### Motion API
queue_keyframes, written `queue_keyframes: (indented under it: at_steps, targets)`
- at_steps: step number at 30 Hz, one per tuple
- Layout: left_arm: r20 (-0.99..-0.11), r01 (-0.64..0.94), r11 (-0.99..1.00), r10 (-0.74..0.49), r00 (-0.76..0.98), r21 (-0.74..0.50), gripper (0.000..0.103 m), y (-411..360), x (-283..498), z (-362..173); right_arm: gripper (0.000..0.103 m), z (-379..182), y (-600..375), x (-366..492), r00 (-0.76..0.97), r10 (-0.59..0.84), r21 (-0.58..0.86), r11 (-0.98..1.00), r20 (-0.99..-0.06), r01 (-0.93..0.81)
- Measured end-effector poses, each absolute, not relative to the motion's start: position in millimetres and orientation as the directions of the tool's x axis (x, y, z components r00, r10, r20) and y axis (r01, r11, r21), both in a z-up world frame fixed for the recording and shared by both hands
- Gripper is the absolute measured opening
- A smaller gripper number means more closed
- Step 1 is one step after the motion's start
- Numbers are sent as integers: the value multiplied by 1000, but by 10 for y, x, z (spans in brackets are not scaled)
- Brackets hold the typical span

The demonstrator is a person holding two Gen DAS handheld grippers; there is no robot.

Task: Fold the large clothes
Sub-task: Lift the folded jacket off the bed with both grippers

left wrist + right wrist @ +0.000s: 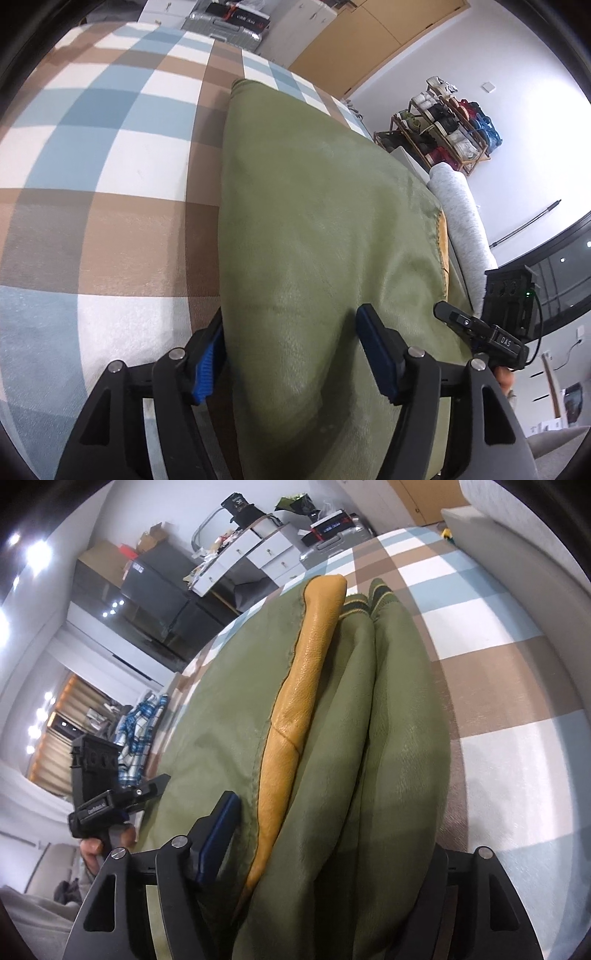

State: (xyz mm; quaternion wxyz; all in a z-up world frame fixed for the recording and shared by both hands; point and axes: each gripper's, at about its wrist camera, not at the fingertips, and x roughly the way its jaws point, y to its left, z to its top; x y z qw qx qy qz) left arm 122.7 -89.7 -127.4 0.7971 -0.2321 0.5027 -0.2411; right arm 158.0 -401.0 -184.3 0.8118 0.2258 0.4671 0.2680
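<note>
A folded olive-green jacket [314, 221] with a mustard-yellow leather strip [295, 701] lies on the checked bedcover [92, 166]. My left gripper [291, 317] is open. The jacket's near end lies between its blue-padded fingers [376, 354], and the left pad sits at the fabric's edge. My right gripper [332, 823] is open too and straddles the bunched folds [369, 775]. Its left finger [218, 834] rests beside the green cloth, and its right finger is hidden under the jacket. A hand [92, 849] holds the other gripper's black body at the left of the right wrist view.
A grey speckled roll [461, 221] lies along the bed's far edge beside the jacket. A blue plaid shirt [140, 720] lies off the bed's left side. A shoe rack [443, 122], a silver suitcase [229, 26] and white drawers [258, 554] stand beyond the bed.
</note>
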Motion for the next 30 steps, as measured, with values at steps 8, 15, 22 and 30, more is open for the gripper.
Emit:
queue_keyframes:
  at_steps: [8, 15, 22, 30]
  targets:
    - [-694, 159, 781, -613, 377, -603, 63, -922, 1221, -1237, 51, -1841, -3980, 1536, 454, 653, 623, 745, -606, -241]
    - [-677, 219, 797, -596, 431, -562, 40, -942, 1116, -1101, 36, -1644, -3874, 1448, 507, 605, 566, 785, -614, -251]
    - [-666, 230, 812, -574, 476, -536, 35, -683, 1021, -949, 31, -1421, -3532, 1418, 517, 594, 513, 801, -616, -310]
    - [-644, 172, 842, -508, 573, -511, 35, 84, 791, -620, 30, -1000, -2617, 1393, 503, 652, 469, 758, -567, -453]
